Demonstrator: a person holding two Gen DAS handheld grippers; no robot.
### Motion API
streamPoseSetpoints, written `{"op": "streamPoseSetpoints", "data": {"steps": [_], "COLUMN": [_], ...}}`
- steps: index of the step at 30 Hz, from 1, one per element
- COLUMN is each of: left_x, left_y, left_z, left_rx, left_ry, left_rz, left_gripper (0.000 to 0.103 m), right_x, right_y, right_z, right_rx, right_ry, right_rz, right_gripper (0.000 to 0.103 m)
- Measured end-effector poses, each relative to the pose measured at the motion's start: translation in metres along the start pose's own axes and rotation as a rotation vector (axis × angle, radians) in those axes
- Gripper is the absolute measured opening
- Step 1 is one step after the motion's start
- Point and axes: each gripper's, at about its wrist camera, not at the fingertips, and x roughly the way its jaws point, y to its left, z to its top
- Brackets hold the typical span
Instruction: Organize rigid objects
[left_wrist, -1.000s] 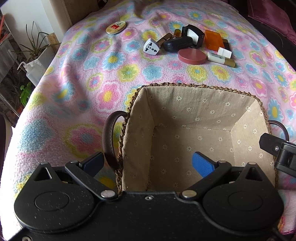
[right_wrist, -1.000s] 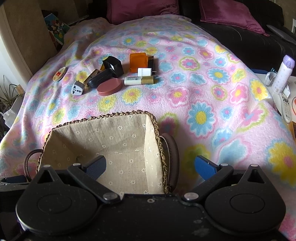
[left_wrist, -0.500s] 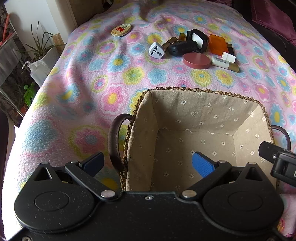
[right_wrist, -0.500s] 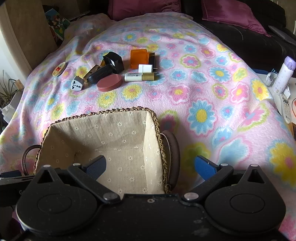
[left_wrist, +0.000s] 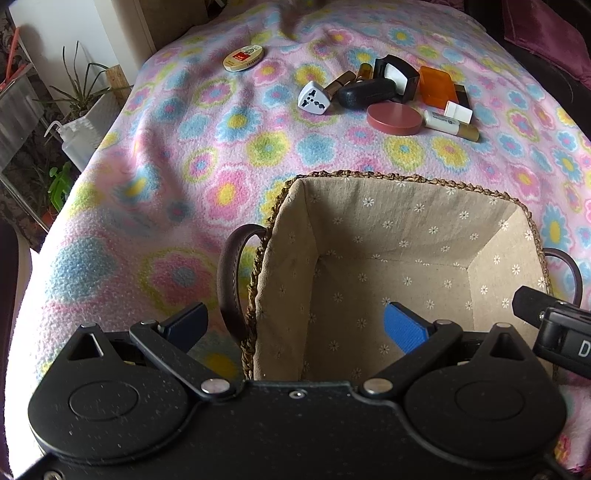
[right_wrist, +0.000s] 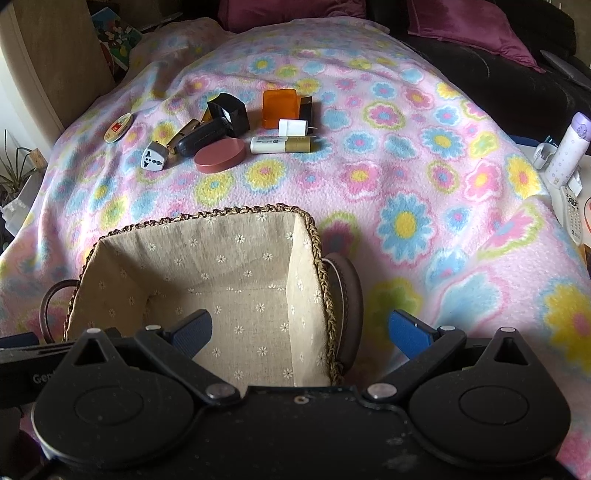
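Now the basket (left_wrist: 388, 236) is straddled at its two handles by the left tongs (left_wrist: 295, 325) and right tongs (right_wrist: 299, 330), both spread apart and empty, and each should be centred on its handle before closing, while the small objects (right_wrist: 221, 155) lie well beyond on the blanket (right_wrist: 406, 184).

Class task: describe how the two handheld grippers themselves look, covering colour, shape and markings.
Both the left gripper and right gripper are matte black with two round discs, silver pivot pins and blue ribbed fingertips. No sleeve or cable is visible.
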Motion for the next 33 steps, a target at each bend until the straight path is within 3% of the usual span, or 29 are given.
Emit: {"op": "streamPoseSetpoints", "data": {"steps": [19,25,33], "left_x": [-0.007,-0.016,-0.039], "left_y": [0.003,0.003,0.013], "left_z": [0.0,0.002,0.026], "left_rx": [-0.002,0.015,0.029], "left_ry": [-0.019,-0.055,-0.141], "left_rz": [-0.039,-0.048,-0.043], "left_gripper": [0.096,0.093,0.093], "right_x": [0.0,-0.005,-0.009], "right_y": [0.005,0.005,-0.006], "right_z": [0.0,0.0,0.016], "right_rx": [-0.028,-0.043,0.04], "right_ry": [0.007,-0.004,0.009], "right_rz": [-0.02,-0.011,0.022], "right_gripper": [0.102,0.102,0.102]}}
